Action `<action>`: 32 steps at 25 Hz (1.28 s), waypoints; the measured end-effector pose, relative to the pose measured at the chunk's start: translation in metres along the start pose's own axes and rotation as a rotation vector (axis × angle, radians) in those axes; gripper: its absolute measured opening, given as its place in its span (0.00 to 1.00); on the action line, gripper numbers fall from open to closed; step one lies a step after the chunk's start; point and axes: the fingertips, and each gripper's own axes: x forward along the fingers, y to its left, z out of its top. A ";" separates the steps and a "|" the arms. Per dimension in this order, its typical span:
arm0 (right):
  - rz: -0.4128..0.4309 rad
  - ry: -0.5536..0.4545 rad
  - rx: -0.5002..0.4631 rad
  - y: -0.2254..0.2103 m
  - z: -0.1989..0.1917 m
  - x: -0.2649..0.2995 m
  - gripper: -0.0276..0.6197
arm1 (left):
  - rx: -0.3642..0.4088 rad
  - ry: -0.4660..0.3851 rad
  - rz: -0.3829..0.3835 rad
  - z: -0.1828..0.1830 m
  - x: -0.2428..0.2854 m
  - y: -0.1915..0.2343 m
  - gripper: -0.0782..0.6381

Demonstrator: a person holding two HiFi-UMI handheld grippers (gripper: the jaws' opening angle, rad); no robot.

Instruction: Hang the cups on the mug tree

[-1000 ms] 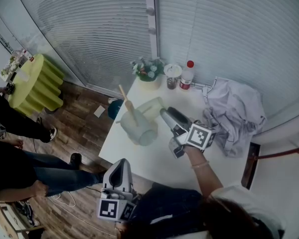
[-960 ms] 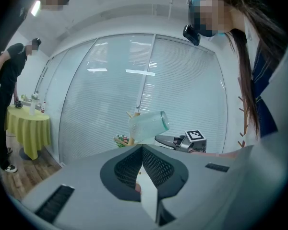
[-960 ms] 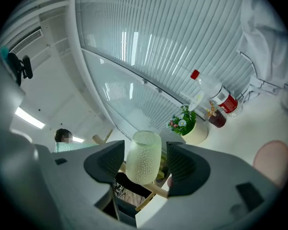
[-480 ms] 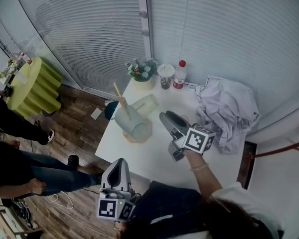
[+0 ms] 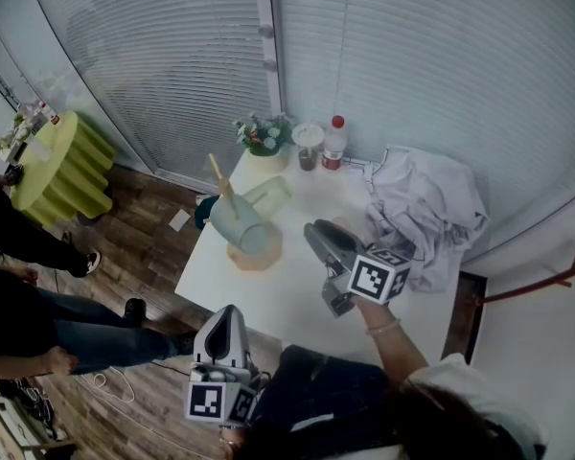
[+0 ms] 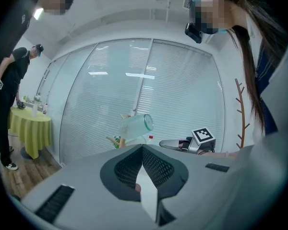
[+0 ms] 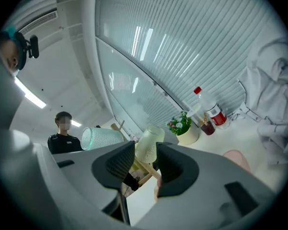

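Both cups are on the mug tree (image 5: 257,256) at the far left part of the white desk (image 5: 273,300). The teal dimpled cup (image 5: 242,226) hangs on its side from a peg with its mouth towards the person, and the pale yellow cup (image 5: 267,195) hangs tilted just behind it, on the window side. A wooden peg pokes up and out to the left above them.

The right gripper (image 5: 313,230) is level over the middle of the desk, pointing at the tree but clear of it. Its jaws have just been closing and now stand partly apart with nothing pressed between them. In the right gripper view the pale yellow cup lines up in the gap, yet it sits well beyond the tips, out on the tree.

The left gripper (image 5: 228,311) is low and near the person, off the desk's near edge. Its jaws are pressed together, tip to tip, and empty.

Along the back edge by the blinds stand a pot of flowers (image 5: 263,138), a lidded drink cup (image 5: 309,146) and a red-capped bottle (image 5: 334,143). A crumpled pale cloth (image 5: 424,209) lies on the right side. A round yellow-green table (image 5: 65,164) stands on the wooden floor at far left.
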 end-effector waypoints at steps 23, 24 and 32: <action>-0.066 0.053 -0.251 0.017 -0.005 -0.075 0.04 | 0.020 0.014 0.032 -0.013 -0.023 -0.051 0.10; -0.066 0.053 -0.259 0.017 -0.005 -0.077 0.04 | 0.018 0.009 0.039 -0.013 -0.024 -0.052 0.10; -0.057 0.071 -0.311 0.023 -0.009 -0.094 0.04 | 0.017 -0.033 0.061 -0.006 -0.033 -0.064 0.10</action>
